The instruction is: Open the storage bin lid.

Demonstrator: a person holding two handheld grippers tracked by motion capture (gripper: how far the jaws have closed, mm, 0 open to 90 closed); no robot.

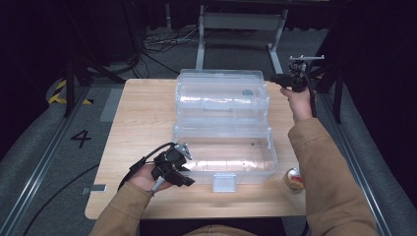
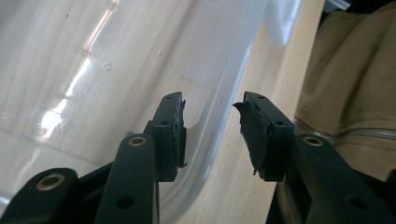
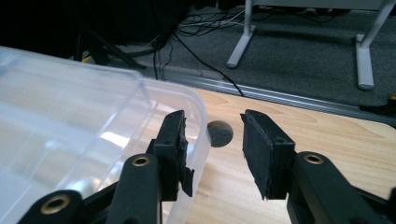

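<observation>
— Looking at the left gripper (image 1: 183, 173) first: lying low at the near left, tilting toward the middle, jaws standing apart with nothing pressing between the pads (image 2: 178, 133).

— And the left hand (image 1: 143, 178)?

— Gripping the body from behind, sleeve (image 1: 123, 209) coming in from the bottom edge.

— Turning to the right gripper (image 1: 276, 78)?

— Held up at the far right, pointing to the left, jaws parted too, nothing sitting between the pads (image 3: 256, 149).

— The right hand (image 1: 299, 101)?

— Wrapping the handle from below, forearm (image 1: 324, 167) stretching long and forward from the bottom right.
</observation>
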